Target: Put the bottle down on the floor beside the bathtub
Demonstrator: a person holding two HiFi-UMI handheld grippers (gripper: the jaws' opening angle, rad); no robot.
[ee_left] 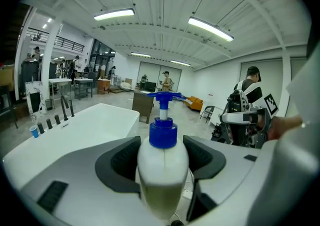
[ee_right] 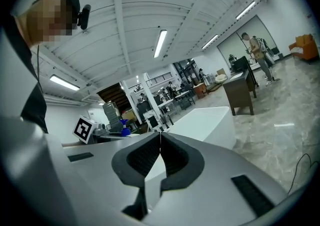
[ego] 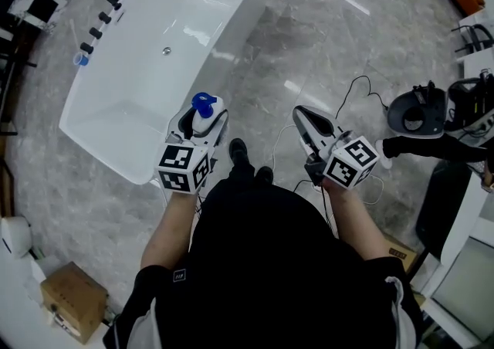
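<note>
A white pump bottle (ee_left: 162,172) with a blue pump head (ego: 203,103) stands upright between the jaws of my left gripper (ego: 202,117), which is shut on its body. It is held in the air just off the near right corner of the white bathtub (ego: 116,112), above the grey marble floor (ego: 309,46). My right gripper (ego: 307,122) is held level to the right of it, its jaws closed tip to tip with nothing between them (ee_right: 160,142). The bathtub (ee_right: 210,120) also shows beyond those jaws.
Black taps (ego: 104,8) and a small blue cup (ego: 80,59) sit on the tub's far rim. White cables (ego: 363,93) trail across the floor at the right. A cardboard box (ego: 71,301) lies at bottom left. My feet (ego: 243,158) stand beside the tub.
</note>
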